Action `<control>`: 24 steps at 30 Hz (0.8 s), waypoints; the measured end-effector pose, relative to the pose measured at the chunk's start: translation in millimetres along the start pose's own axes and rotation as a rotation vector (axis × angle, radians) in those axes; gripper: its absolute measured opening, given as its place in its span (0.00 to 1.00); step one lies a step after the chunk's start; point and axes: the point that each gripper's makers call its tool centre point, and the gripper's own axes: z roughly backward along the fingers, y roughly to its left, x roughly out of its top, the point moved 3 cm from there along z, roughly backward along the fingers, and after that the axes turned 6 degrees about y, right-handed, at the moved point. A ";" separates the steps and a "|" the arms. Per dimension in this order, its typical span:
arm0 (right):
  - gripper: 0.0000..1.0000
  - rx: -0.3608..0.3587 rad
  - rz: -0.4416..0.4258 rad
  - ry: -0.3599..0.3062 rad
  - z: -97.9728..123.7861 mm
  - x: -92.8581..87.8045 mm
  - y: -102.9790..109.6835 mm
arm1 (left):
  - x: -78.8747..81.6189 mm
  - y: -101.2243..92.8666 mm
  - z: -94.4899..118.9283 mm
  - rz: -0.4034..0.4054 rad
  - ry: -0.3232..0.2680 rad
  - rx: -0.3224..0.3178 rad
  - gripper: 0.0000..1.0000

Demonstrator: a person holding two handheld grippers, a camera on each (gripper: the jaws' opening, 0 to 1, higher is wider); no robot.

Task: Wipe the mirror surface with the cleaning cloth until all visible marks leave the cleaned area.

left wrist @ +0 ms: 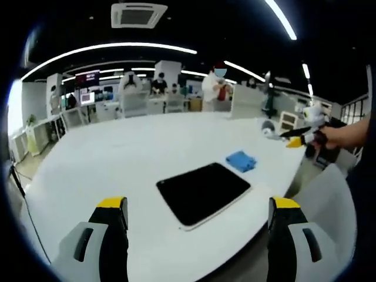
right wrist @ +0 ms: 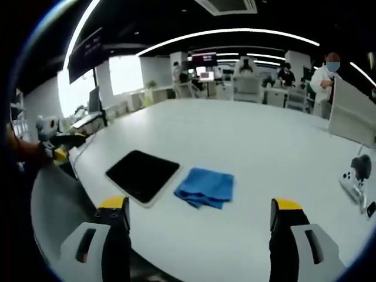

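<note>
Your left gripper and right gripper both hover with jaws spread wide, grasping nothing. Beyond them the dark mirror lies flat on the white table. Just beside the mirror sits the blue cleaning cloth.

Open-plan office; desks, monitors

Both grippers apart-jawed (unloaded)
</note>
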 end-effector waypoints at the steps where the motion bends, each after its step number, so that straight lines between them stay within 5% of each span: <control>1: 0.99 0.002 -0.003 0.002 0.2 -0.2 -0.8 | -2.3 1.1 -0.5 -0.012 0.017 0.008 1.00; 5: 0.99 0.003 -0.005 0.020 1.6 0.7 -2.9 | -9.5 2.8 -4.6 -0.021 0.068 0.022 1.00; 14: 0.99 0.010 -0.003 0.023 -0.2 9.1 -5.4 | 1.8 2.6 3.2 0.012 0.011 0.003 1.00; 24: 0.96 0.065 -0.102 0.213 -18.2 4.4 -1.9 | 0.9 -0.2 1.6 0.016 0.010 0.006 1.00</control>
